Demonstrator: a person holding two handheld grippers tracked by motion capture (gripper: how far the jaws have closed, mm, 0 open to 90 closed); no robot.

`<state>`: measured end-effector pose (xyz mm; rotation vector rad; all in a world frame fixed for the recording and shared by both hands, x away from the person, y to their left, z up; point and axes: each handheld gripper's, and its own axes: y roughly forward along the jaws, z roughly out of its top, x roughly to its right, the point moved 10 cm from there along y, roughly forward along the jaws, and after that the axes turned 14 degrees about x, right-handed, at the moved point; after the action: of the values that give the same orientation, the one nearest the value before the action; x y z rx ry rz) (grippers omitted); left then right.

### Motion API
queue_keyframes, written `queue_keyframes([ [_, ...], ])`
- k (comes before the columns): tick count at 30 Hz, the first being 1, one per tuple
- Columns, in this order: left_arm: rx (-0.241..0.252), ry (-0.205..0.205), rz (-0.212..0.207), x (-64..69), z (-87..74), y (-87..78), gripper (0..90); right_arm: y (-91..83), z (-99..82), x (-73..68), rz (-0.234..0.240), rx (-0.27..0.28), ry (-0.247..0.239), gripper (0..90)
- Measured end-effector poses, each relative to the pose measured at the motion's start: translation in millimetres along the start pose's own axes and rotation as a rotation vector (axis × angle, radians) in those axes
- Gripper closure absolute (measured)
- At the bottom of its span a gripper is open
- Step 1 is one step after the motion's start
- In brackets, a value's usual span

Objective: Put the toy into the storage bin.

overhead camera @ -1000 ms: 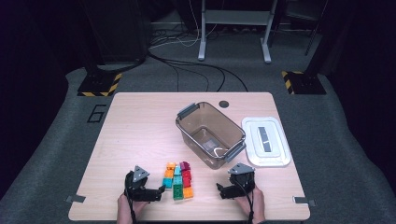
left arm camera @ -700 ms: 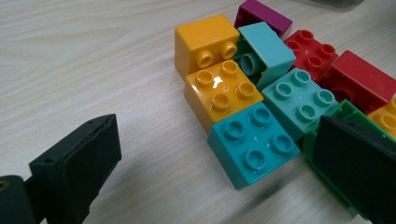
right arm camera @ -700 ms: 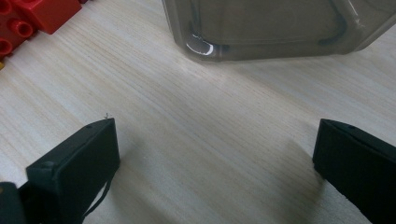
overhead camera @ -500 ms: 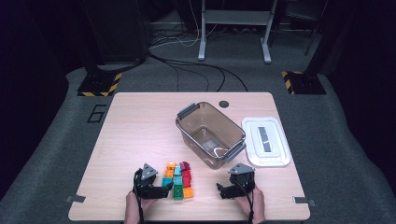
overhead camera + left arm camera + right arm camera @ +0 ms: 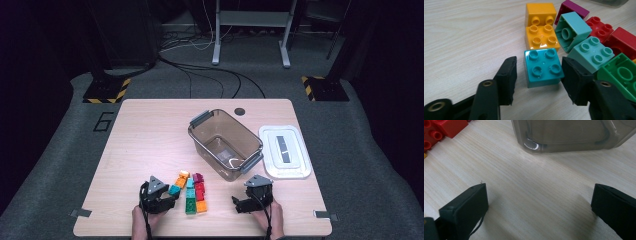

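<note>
A teal two-by-two brick [image 5: 543, 67] stands studs-up on the wooden table [image 5: 145, 140], at the left edge of a cluster of bricks [image 5: 192, 190]. My left gripper [image 5: 538, 72] straddles it and its jaws have just been closing. The right pad [image 5: 574, 80] is at the brick's side, while a narrow gap remains at the left pad [image 5: 507, 77]. In the high view the left gripper [image 5: 169, 197] sits near the front edge beside the teal brick [image 5: 174, 190]. My right gripper [image 5: 240, 204] rests open on bare wood, with nothing in the right gripper [image 5: 539, 195].
Orange [image 5: 541, 37], mint [image 5: 590, 50], red [image 5: 621, 40], magenta [image 5: 572, 10] and green [image 5: 621, 75] bricks crowd close to the teal one. A clear brown bin [image 5: 197, 137] stands mid-table, its wall [image 5: 564, 135] just ahead of the right gripper. A white lid [image 5: 285, 151] lies to its right.
The left gripper's jaws have narrowed around the teal brick. Both hands have stayed where they were.
</note>
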<state>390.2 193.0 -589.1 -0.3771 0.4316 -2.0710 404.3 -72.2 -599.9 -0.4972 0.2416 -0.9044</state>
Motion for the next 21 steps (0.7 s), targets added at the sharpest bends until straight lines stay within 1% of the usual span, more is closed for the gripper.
queue_keyframes([
  [3, -0.003, 0.006, 0.002, -1.1, -0.5, -0.3, 55.9, 0.0, 0.0, 0.0, 0.0, 0.0, 0.0, 0.1],
  [6, 0.002, 0.01, 0.003, -1.8, 0.0, -1.0, 57.7, 0.0, 0.0, 0.0, 0.0, 0.0, 0.0, 0.1],
  [11, 0.004, 0.017, 0.003, -3.3, 0.9, -3.4, 58.6, 0.0, 0.0, 0.0, 0.0, 0.0, 0.001, 0.1],
  [12, 0.01, 0.012, 0.004, -3.1, 1.8, -3.7, 58.7, 0.0, 0.0, 0.0, 0.001, 0.0, 0.0, 0.1],
  [18, 0.013, 0.024, -0.004, -3.7, 5.7, -8.0, 58.8, 0.0, 0.0, 0.0, 0.001, 0.0, 0.0, 0.1],
  [21, 0.023, 0.023, -0.005, -4.1, 7.7, -9.5, 58.7, -0.1, 0.0, -0.1, 0.001, -0.001, 0.001, 0.1],
])
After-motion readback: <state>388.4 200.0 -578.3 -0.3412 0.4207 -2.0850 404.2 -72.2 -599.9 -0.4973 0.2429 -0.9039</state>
